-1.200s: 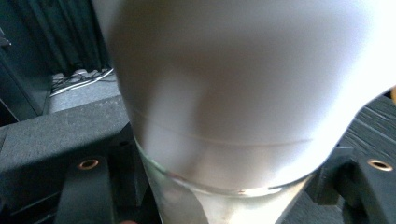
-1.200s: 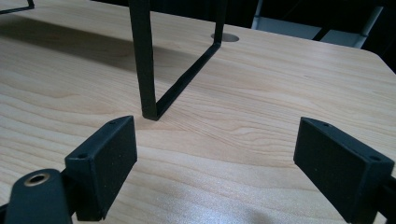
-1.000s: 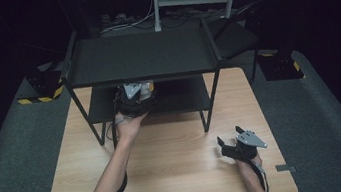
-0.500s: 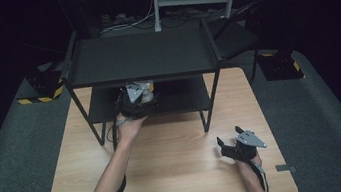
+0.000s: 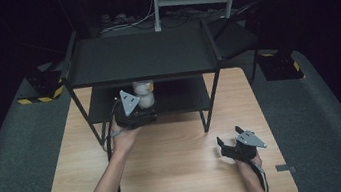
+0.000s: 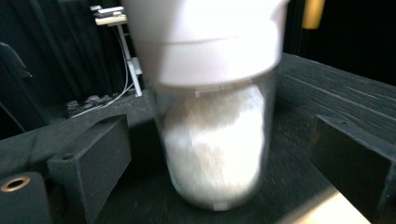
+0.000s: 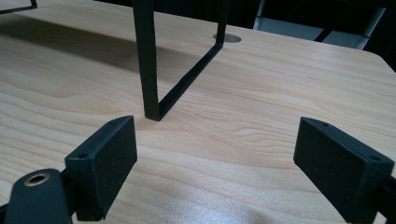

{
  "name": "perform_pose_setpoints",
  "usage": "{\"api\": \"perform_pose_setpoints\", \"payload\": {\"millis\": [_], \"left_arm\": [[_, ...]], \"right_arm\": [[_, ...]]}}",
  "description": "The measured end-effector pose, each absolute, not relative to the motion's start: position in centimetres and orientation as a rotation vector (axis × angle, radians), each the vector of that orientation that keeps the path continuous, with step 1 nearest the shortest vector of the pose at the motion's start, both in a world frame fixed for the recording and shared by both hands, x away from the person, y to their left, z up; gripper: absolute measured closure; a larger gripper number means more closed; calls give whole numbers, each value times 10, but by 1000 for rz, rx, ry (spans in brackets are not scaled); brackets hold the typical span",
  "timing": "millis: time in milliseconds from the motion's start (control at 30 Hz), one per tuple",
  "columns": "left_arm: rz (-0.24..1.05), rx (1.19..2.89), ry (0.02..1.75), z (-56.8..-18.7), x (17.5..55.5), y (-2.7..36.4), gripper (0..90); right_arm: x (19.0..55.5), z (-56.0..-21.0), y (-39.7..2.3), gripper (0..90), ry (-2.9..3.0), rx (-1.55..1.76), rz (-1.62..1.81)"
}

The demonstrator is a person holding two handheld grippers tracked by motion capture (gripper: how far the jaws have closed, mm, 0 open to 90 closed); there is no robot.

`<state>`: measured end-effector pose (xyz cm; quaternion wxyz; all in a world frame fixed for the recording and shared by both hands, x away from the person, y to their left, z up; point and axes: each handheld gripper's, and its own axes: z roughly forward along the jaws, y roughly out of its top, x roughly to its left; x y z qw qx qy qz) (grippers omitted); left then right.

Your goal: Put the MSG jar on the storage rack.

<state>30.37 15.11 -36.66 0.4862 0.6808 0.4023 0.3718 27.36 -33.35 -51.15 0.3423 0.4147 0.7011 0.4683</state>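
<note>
A clear jar (image 5: 144, 94) with a white lid and white contents stands upright on the lower shelf (image 5: 184, 99) of a black rack. My left gripper (image 5: 143, 106) faces it at the shelf's front edge. Its jaws have just been opening. In the left gripper view the jar (image 6: 212, 140) stands between the two black pads (image 6: 93, 158), with a gap on each side. My right gripper (image 5: 229, 138) rests at the front right of the wooden table (image 5: 179, 175), open, with bare wood between its pads (image 7: 105, 163).
The rack's top shelf (image 5: 142, 54) overhangs the jar. Close ahead of the right gripper stands a rack leg (image 7: 144, 60) with its foot bar. Dark floor surrounds the table, and yellow-black striped blocks (image 5: 39, 91) sit at the back left.
The left gripper has let go of the jar and drawn back a little toward the person. The jar stays upright on the lower shelf. The right gripper has kept still.
</note>
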Motion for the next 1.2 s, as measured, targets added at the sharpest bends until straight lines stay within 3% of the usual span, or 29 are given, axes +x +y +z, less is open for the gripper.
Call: {"api": "perform_pose_setpoints", "payload": {"millis": [400, 700, 1200], "left_arm": [[907, 1691, 968, -390, 252, 171, 65], [864, 1678, 1110, -435, 226, 192, 66], [832, 1649, 1295, -493, 235, 206, 67]], "right_arm": [[274, -511, -332, 126, 1827, 1076, 1203], [274, -511, -331, 126, 1825, 1081, 1197], [273, -510, -329, 126, 1817, 1097, 1186]]}}
